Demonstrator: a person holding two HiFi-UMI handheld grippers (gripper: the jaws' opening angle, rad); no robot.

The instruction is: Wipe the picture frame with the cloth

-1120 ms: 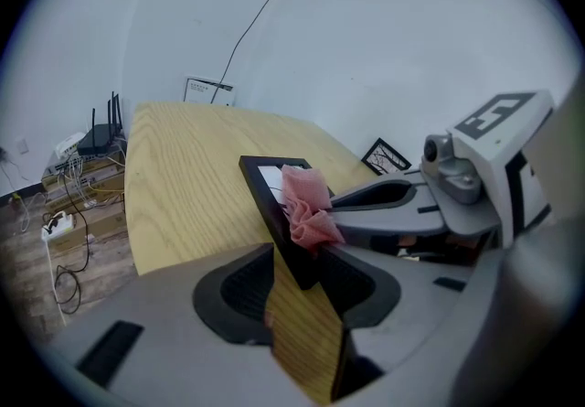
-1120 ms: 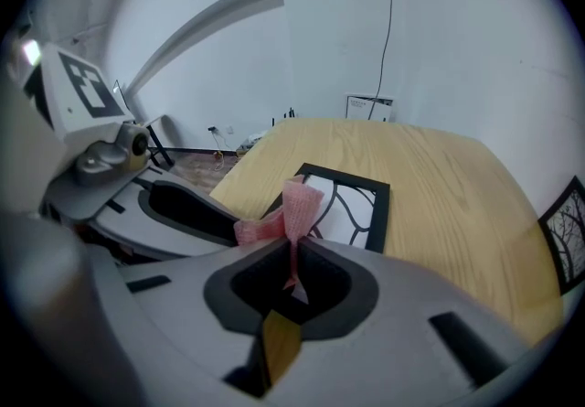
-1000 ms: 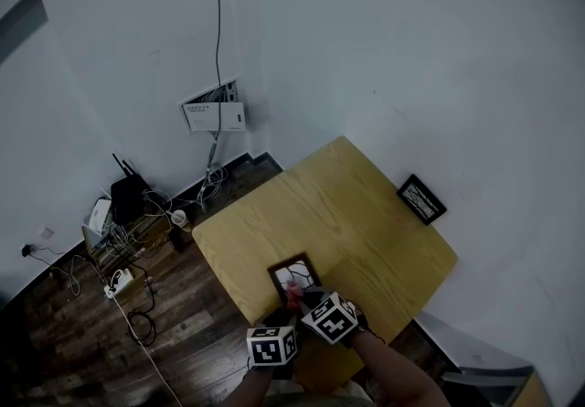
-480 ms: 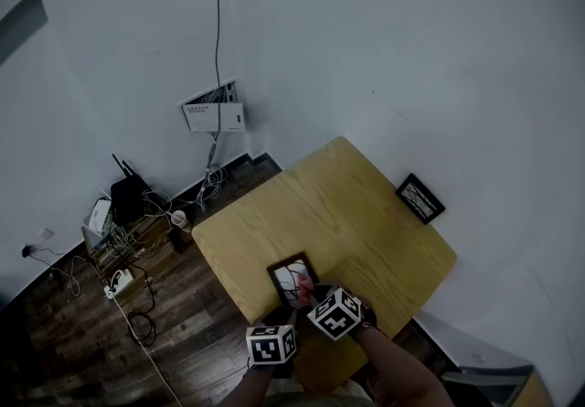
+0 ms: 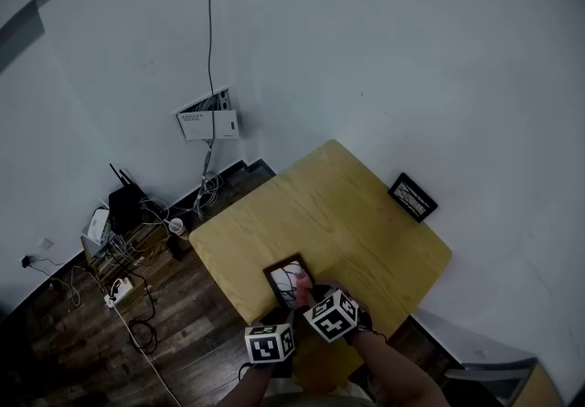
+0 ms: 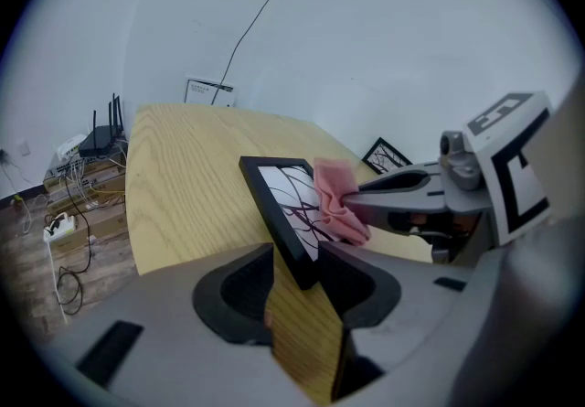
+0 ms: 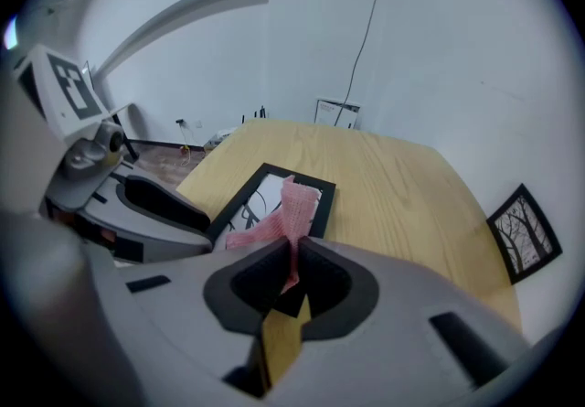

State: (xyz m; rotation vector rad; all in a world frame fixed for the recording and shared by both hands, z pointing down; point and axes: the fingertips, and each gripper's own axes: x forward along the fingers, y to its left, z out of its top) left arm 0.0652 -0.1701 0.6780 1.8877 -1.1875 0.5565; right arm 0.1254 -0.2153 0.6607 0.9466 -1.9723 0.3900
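holding one near corner of the black rectangular picture frame (image 6: pixel 291 199) (white print, dark branch lines) in my left gripper (image 6: pixel 297 270), pads pressed on either side of that corner, firm pinch. the frame sits tilted in the left gripper view, its glass facing my right side. i can't tell if its far edge touches the wood.

my right gripper (image 7: pixel 292 259) is closed tight on a pink textured cloth (image 7: pixel 281 213). the cloth sticks up out of the narrow gap between the jaws and bunches in front of them. the bunched end lies against the frame's glass, on the right half of the print as seen in the left gripper view. the right gripper comes in from the side, its tips just beside the glass.

the frame is over the near edge of the light wooden table (image 5: pixel 338 204), right in front of me, both grippers close together there.

a second small black frame (image 5: pixel 412 198) with a similar branch print is at the far right edge of the table, by the white wall (image 5: pixel 411 48), well apart from my grippers.

off the table's left there's a dark plank floor (image 5: pixel 82 350), a tangle of cables, a black router (image 5: pixel 125 204), and a white wall box (image 5: pixel 206 122) with a cable running up from it.
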